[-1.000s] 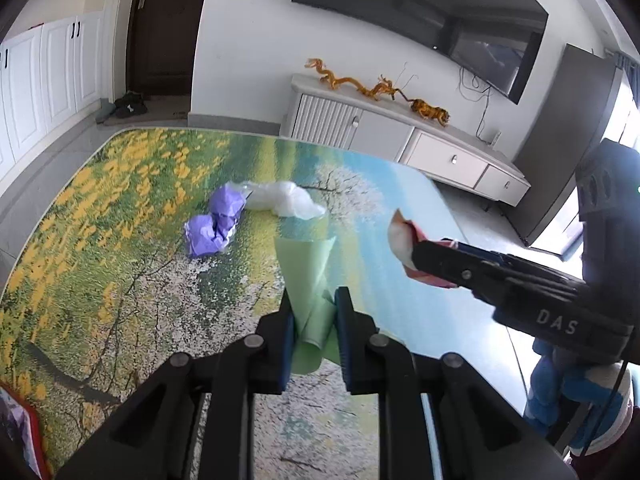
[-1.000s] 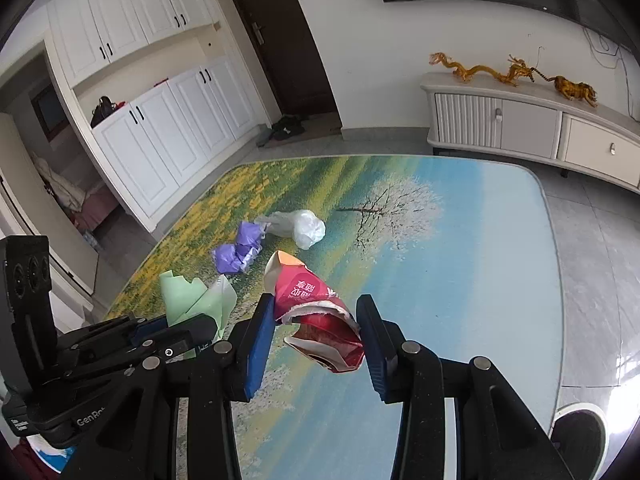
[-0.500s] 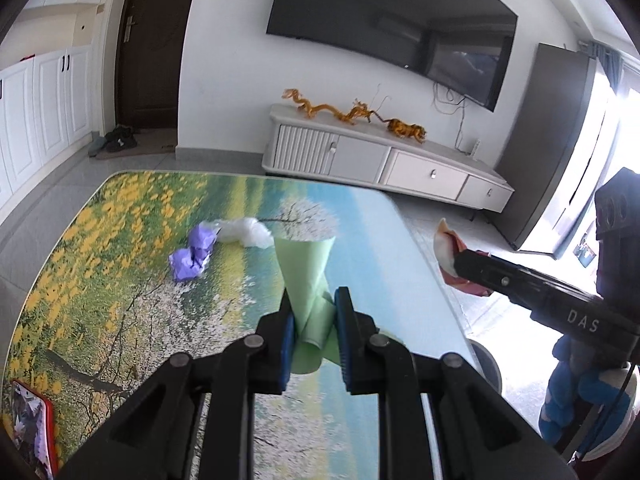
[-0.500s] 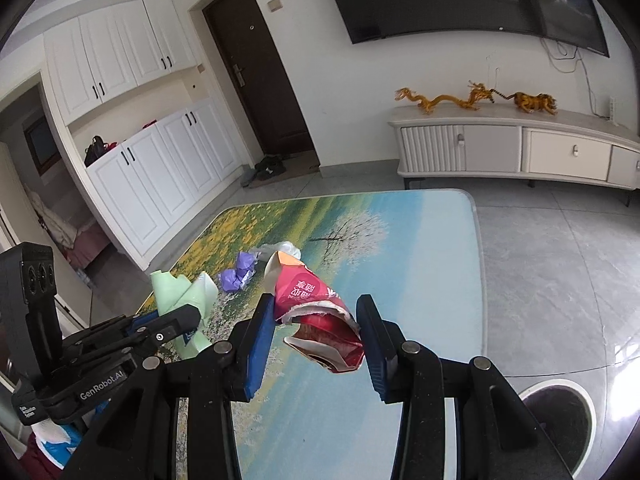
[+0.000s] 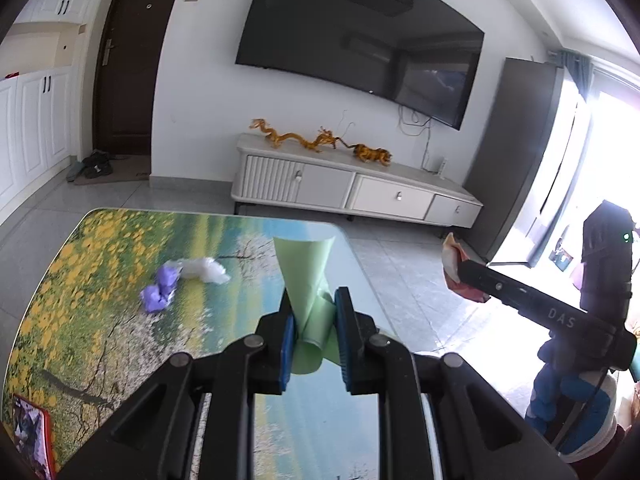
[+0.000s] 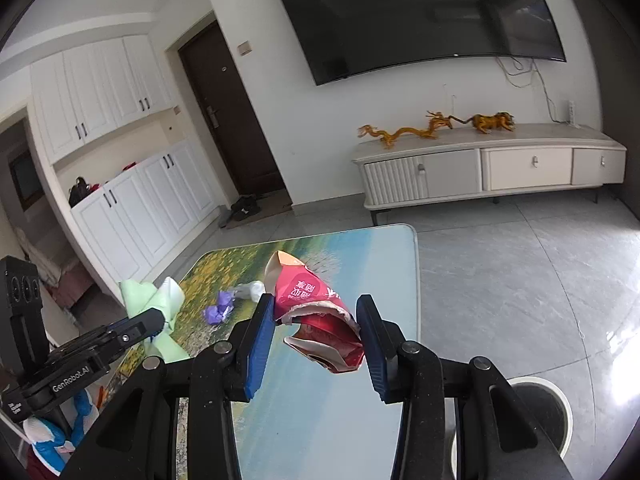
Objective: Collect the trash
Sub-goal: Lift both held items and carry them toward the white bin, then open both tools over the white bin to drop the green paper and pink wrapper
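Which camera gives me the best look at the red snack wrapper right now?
The right wrist view: the red snack wrapper sits centred between the right gripper fingers, with its print and torn opening visible. The left wrist view shows only a small edge of it poking past the gripper's finger, against window glare.

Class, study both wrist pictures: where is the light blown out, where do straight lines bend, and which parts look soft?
Left wrist view: the window at right is blown out to white, washing over the floor; the TV edges bow from the fisheye; the purple wad looks slightly soft. Right wrist view: even light, a floor glare patch, bowed cabinets, and a sharp red wrapper.
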`<act>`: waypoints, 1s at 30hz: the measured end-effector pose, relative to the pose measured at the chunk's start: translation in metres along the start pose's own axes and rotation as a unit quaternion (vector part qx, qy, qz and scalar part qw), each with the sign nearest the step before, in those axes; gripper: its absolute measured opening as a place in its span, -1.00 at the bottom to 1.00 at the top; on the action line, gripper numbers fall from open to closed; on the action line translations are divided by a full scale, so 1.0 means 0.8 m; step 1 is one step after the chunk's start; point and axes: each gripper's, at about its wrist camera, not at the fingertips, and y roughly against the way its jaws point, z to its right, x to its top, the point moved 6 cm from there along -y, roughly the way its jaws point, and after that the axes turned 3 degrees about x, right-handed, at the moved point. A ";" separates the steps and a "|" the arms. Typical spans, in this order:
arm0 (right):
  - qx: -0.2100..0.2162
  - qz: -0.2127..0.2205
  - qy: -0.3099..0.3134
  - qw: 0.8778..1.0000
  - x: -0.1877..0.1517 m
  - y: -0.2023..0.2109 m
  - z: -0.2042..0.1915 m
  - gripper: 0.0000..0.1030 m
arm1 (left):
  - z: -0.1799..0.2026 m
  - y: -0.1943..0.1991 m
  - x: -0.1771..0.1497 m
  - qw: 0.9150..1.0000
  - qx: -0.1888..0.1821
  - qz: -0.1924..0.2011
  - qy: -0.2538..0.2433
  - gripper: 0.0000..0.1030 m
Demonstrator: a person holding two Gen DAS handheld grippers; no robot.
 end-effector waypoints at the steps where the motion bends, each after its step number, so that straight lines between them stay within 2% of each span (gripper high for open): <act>1: -0.005 0.003 -0.006 1.000 0.001 0.004 0.006 -0.24 | 0.004 0.000 0.001 1.000 -0.004 0.000 -0.002 -0.66; 11: -0.063 0.035 -0.060 0.996 0.010 0.040 0.079 -0.24 | 0.056 -0.020 0.018 0.998 -0.047 -0.006 -0.040 -0.66; 18: -0.107 0.038 -0.113 0.987 -0.005 0.062 0.141 -0.24 | 0.116 -0.055 0.017 0.993 -0.073 -0.029 -0.088 -0.66; 24: -0.148 0.019 -0.173 0.974 -0.041 0.075 0.208 -0.24 | 0.178 -0.099 -0.005 0.984 -0.098 -0.065 -0.136 -0.66; 30: -0.191 -0.015 -0.227 0.955 -0.090 0.087 0.271 -0.23 | 0.238 -0.154 -0.045 0.970 -0.126 -0.117 -0.174 -0.66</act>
